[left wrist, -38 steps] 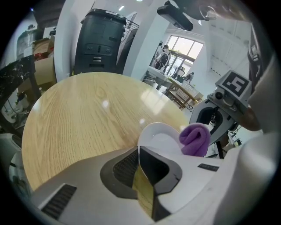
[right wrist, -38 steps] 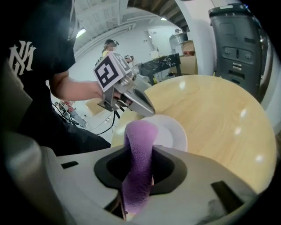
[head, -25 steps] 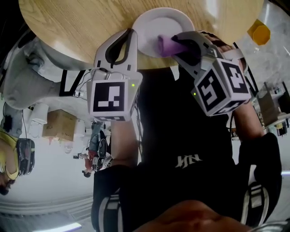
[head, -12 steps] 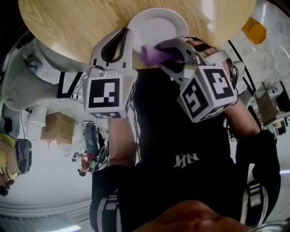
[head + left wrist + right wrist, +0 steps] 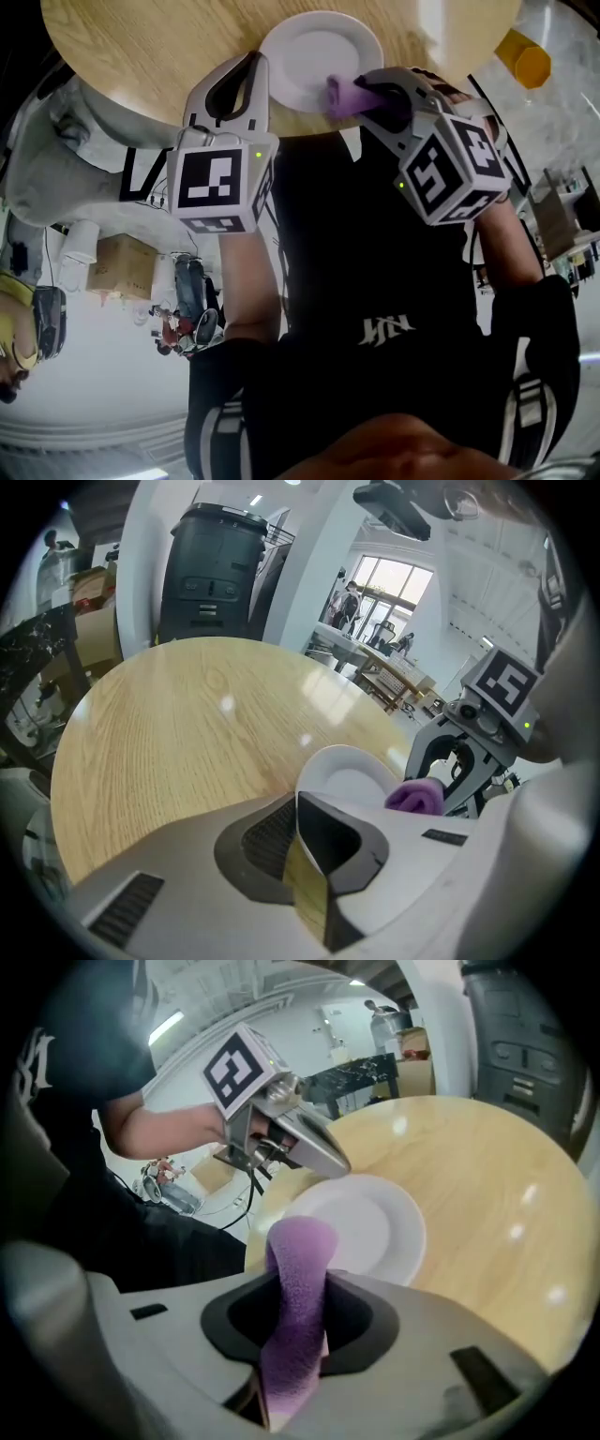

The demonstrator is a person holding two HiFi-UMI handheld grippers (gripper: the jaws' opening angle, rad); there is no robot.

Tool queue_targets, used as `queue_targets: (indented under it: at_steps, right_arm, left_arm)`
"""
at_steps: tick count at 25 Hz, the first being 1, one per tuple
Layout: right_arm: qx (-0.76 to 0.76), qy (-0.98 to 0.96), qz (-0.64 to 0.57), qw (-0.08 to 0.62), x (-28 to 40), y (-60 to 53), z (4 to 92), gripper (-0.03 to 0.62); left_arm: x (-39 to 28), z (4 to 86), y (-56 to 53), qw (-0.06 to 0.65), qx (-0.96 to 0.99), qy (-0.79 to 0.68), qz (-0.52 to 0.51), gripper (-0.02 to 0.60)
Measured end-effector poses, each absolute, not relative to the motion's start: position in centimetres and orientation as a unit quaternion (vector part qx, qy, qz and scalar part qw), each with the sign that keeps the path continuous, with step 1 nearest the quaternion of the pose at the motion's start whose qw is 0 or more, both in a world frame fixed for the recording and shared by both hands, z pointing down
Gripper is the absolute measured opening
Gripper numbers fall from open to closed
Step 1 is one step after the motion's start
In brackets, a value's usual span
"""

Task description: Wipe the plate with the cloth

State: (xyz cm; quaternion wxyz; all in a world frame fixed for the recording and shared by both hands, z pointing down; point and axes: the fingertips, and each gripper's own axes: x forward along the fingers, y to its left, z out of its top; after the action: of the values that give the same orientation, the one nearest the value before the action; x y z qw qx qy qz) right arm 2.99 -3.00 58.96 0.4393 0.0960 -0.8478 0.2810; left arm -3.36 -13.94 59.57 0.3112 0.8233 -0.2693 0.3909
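Both forearms reach forward from the person's black-shirted body, and each hand tilts its claw down toward the near edge of the round wooden surface (image 5: 141, 47). The left claw (image 5: 253, 73) points almost straight ahead with its marker cube facing up. The right claw (image 5: 367, 94) is angled inward toward the left one, its cube rolled slightly to the side.

In the left gripper view the left claw's jaws are drawn together with no gap between them. The white plate (image 5: 314, 47) lies just beyond their tips and a little to the right. The tips reach its rim, but whether they nip the rim cannot be told.

The right claw is clamped on the purple cloth (image 5: 298, 1288), which runs up between its jaws. The rolled end sticks out past the tips and sits at the plate's nearest rim. From this claw, the plate lies directly ahead, with the left claw at its far left edge.

Counted: two claws, one plate, one cloth, one surface.
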Motion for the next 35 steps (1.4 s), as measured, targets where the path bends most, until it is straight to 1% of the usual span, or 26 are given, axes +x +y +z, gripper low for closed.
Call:
queue_targets:
  at_steps: [4, 7, 9, 10, 11, 14, 16, 18, 20, 21, 24, 25, 27, 28, 30, 33, 35]
  right_arm:
    - [0.132, -0.823, 0.296, 0.466, 6.0, -2.3, 59.5, 0.101]
    - [0.144, -0.820, 0.279, 0.479, 6.3, -3.2, 59.3, 0.101]
    - [0.161, -0.824, 0.268, 0.473, 6.1, -4.4, 58.2, 0.101]
    - [0.169, -0.835, 0.265, 0.452, 5.6, -5.0, 57.2, 0.101]
    - [0.172, -0.854, 0.264, 0.414, 4.8, -5.4, 55.9, 0.103]
    - [0.161, -0.913, 0.277, 0.251, 1.2, -4.6, 52.0, 0.103]
    - [0.173, -0.924, 0.275, 0.201, 0.2, -4.3, 49.8, 0.103]
    - [0.206, -0.933, 0.244, 0.163, 1.2, -7.9, 46.8, 0.103]
    - [0.250, -0.938, 0.219, 0.093, 2.8, -12.3, 42.2, 0.103]
    - [0.272, -0.937, 0.213, 0.046, 3.5, -13.6, 39.6, 0.101]
    - [0.318, -0.918, 0.207, -0.116, 5.4, -15.1, 32.7, 0.101]
    - [0.324, -0.911, 0.200, -0.161, 6.2, -15.0, 30.5, 0.101]
    - [0.320, -0.901, 0.178, -0.232, 7.8, -14.2, 26.5, 0.101]
    - [0.312, -0.899, 0.168, -0.256, 8.4, -13.5, 24.7, 0.101]
    - [0.293, -0.904, 0.149, -0.273, 9.3, -11.9, 22.2, 0.101]
    - [0.254, -0.922, 0.129, -0.264, 9.4, -8.7, 20.1, 0.101]
    - [0.233, -0.930, 0.120, -0.258, 9.5, -6.1, 19.5, 0.101]
  left_arm:
    - [-3.6, 60.0, -14.1, 0.310, 0.823, -0.269, 0.393, 0.011]
    - [-3.0, 59.9, -15.0, 0.298, 0.827, -0.272, 0.392, 0.011]
    - [-2.5, 59.7, -15.8, 0.297, 0.835, -0.270, 0.378, 0.002]
    - [-2.4, 59.5, -15.8, 0.304, 0.839, -0.265, 0.366, 0.002]
    - [-2.4, 59.2, -15.4, 0.317, 0.841, -0.259, 0.353, 0.002]
    - [-4.0, 57.8, -12.3, 0.351, 0.843, -0.233, 0.334, 0.002]
    - [-4.7, 56.2, -11.4, 0.332, 0.862, -0.198, 0.327, 0.002]
    - [-3.6, 53.4, -15.0, 0.280, 0.901, -0.163, 0.290, 0.002]
    - [-2.4, 50.0, -19.2, 0.239, 0.931, -0.132, 0.243, 0.001]
    - [-2.4, 48.6, -20.0, 0.237, 0.939, -0.111, 0.223, 0.000]
    - [-3.3, 45.6, -20.2, 0.282, 0.943, -0.050, 0.168, 0.000]
    - [-3.4, 44.5, -20.2, 0.291, 0.945, -0.040, 0.146, 0.000]
    - [-3.2, 41.4, -19.9, 0.288, 0.952, -0.032, 0.101, 0.002]
    - [-3.0, 39.6, -19.7, 0.282, 0.956, -0.030, 0.076, 0.000]
    - [-2.7, 35.4, -18.8, 0.276, 0.961, -0.025, 0.016, 0.002]
    - [-3.3, 29.5, -16.3, 0.267, 0.961, -0.034, -0.061, 0.002]
    - [-4.0, 26.8, -14.5, 0.246, 0.964, -0.058, -0.078, 0.002]
